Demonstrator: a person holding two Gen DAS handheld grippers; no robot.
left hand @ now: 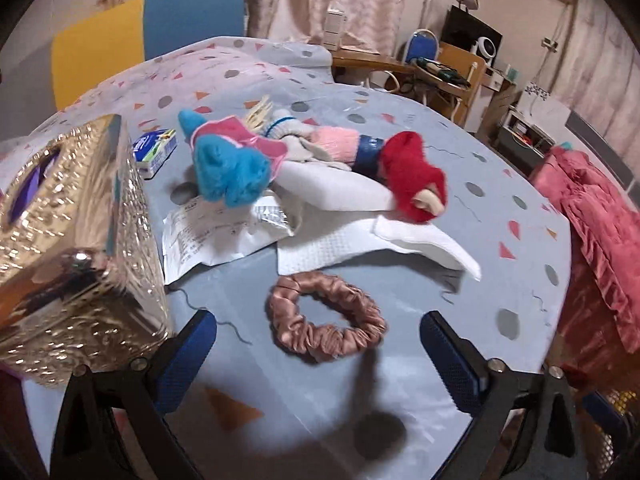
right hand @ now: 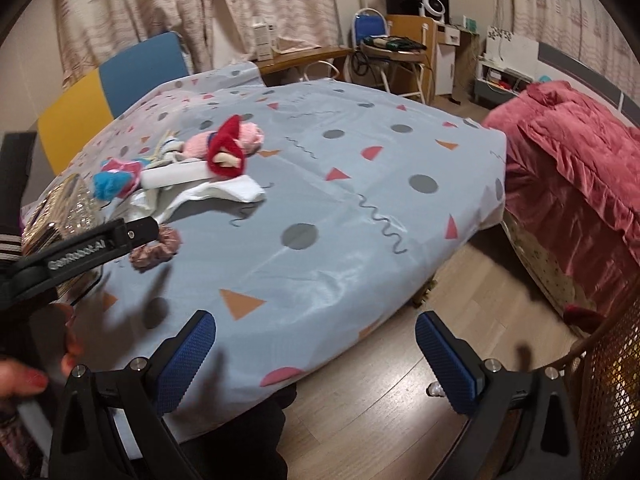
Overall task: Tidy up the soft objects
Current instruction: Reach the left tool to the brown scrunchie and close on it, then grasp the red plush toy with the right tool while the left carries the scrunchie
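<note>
A pink satin scrunchie [left hand: 326,317] lies flat on the table [left hand: 460,208], just ahead of my open left gripper [left hand: 318,354], between its blue fingertips and apart from them. Behind it lie a blue plush toy [left hand: 230,172], a red plush toy [left hand: 414,182], a pink knit piece [left hand: 336,144] and white cloths [left hand: 380,246]. My right gripper [right hand: 316,354] is open and empty over the table's near edge. From there the scrunchie [right hand: 158,249] shows partly behind the left gripper's arm [right hand: 92,246], with the red plush [right hand: 226,150] beyond.
A shiny gold box [left hand: 76,240] stands close on the left, next to papers [left hand: 208,232] and a small blue-and-white pack [left hand: 158,152]. A pink-covered bed [right hand: 576,160] and a wicker basket [right hand: 612,380] are right of the table [right hand: 360,208]. A blue-and-yellow chair [left hand: 152,32] stands behind.
</note>
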